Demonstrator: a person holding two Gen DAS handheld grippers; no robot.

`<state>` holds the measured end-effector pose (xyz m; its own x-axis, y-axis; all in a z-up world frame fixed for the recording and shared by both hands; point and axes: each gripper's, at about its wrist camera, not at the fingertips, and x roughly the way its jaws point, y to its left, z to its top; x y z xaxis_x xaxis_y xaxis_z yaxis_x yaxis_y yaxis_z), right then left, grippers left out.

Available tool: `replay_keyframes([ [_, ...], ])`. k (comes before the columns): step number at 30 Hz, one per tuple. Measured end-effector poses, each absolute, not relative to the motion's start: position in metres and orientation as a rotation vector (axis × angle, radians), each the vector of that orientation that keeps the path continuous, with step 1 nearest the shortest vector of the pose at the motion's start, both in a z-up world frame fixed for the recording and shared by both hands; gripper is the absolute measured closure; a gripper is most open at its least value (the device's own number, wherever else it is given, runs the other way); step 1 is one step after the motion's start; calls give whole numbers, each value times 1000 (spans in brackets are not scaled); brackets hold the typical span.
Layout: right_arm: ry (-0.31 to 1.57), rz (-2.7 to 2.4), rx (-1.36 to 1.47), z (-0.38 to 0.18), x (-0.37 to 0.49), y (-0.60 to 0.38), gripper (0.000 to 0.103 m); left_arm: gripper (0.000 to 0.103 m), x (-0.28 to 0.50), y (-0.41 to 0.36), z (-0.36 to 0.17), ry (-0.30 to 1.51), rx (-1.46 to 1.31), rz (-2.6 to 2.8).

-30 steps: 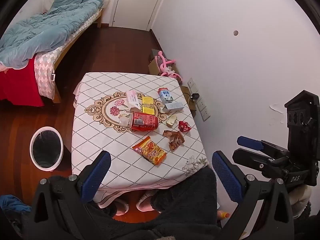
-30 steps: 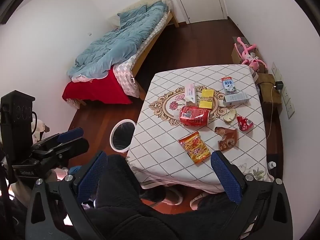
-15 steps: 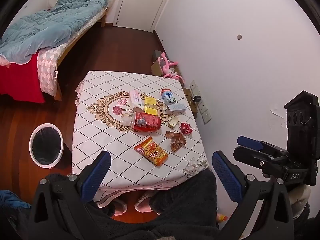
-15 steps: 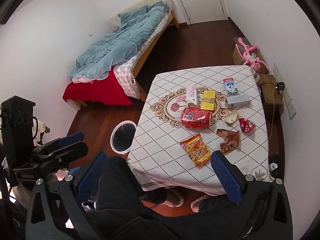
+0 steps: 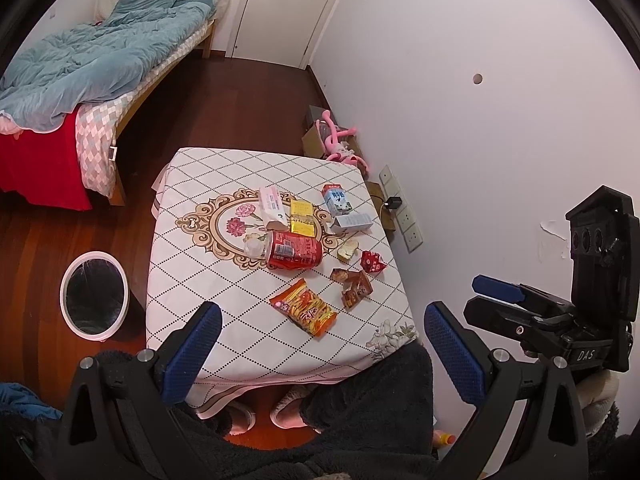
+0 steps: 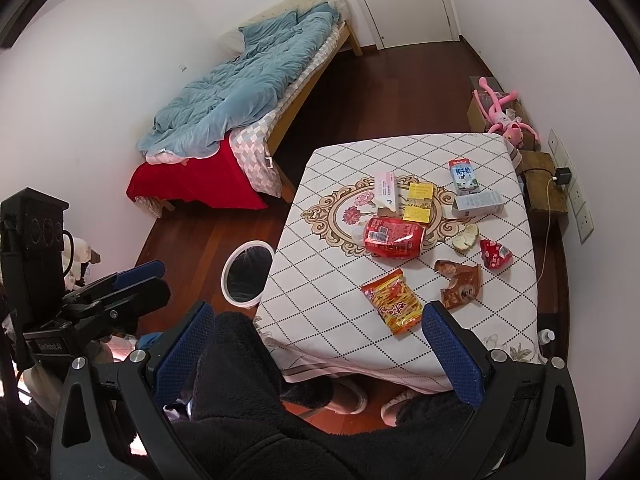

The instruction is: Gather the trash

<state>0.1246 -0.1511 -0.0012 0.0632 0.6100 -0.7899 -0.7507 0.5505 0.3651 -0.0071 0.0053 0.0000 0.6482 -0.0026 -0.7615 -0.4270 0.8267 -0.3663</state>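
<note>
Trash lies on a table with a white diamond-pattern cloth (image 5: 224,280) (image 6: 320,280): an orange snack bag (image 5: 303,308) (image 6: 392,302), a red bottle on its side (image 5: 294,249) (image 6: 394,237), a brown wrapper (image 5: 354,286) (image 6: 460,282), a small red wrapper (image 5: 372,262), yellow packets (image 5: 302,218), a milk carton (image 5: 336,199) and boxes. A white-rimmed bin (image 5: 95,293) (image 6: 247,278) stands on the floor left of the table. My left gripper (image 5: 320,344) and right gripper (image 6: 316,344) are both open and empty, held high above the table's near edge.
A bed with a blue quilt (image 5: 92,64) stands at the far left. A pink plush toy (image 5: 340,144) and boxes sit by the right wall, with sockets and a charger (image 5: 394,203). My dark fleece clothing and slippers (image 5: 288,412) are below the table's near edge.
Both views have shifted slightly: the table and trash sit a little farther off and lower in frame. Both grippers stay open. Nothing on the table has moved.
</note>
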Motion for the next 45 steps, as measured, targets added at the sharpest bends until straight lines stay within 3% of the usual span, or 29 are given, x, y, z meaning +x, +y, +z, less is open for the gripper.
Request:
replay_keyframes([
  [45,1081,1056,-164,8,122,-148,0,0,-7,3,2,838,-556,257],
])
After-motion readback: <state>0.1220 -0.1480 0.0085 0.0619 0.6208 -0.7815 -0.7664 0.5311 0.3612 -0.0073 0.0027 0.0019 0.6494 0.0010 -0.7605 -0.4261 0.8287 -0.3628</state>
